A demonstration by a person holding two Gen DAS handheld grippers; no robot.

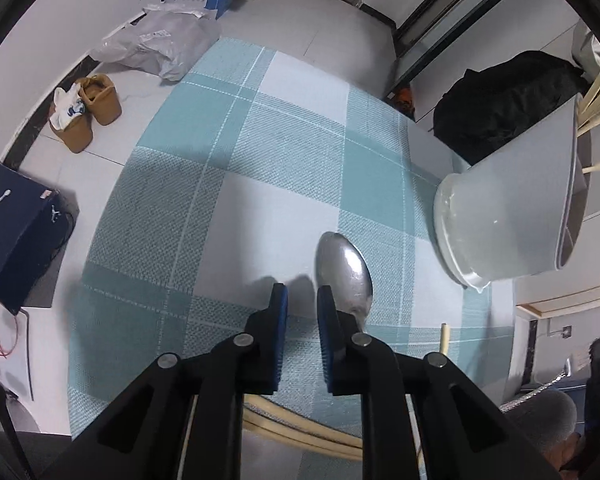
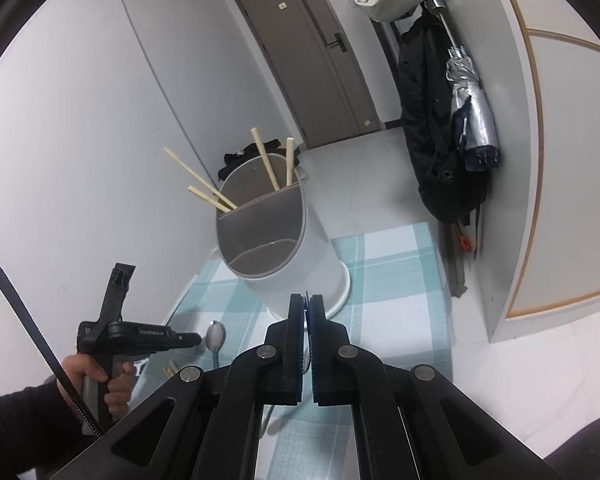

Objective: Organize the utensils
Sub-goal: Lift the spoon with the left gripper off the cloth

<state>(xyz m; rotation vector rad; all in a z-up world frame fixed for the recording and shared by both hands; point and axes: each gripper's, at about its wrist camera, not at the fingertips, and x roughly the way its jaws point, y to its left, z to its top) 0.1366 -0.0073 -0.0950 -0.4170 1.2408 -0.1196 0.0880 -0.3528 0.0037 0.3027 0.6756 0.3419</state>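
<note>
A metal spoon (image 1: 346, 268) lies on the teal checked tablecloth (image 1: 236, 184), its bowl pointing away from me. My left gripper (image 1: 301, 300) hovers just left of it, open by a narrow gap with only cloth showing between the pads; the spoon's handle runs under the right finger (image 1: 325, 312). The right wrist view shows that gripper (image 2: 196, 338) beside the spoon (image 2: 216, 334). A white utensil holder (image 1: 512, 208) (image 2: 300, 264) stands at the right, with chopsticks (image 2: 266, 164) in its back compartment. My right gripper (image 2: 308, 308) is shut with nothing seen in it.
Loose chopsticks (image 1: 300, 428) lie at the table's near edge. On the floor to the left are a dark shoe box (image 1: 16, 224), brown shoes (image 1: 88, 112) and a plastic bag (image 1: 156, 40). A black bag (image 1: 508, 108) sits behind the holder. A black coat (image 2: 432, 128) hangs at the right.
</note>
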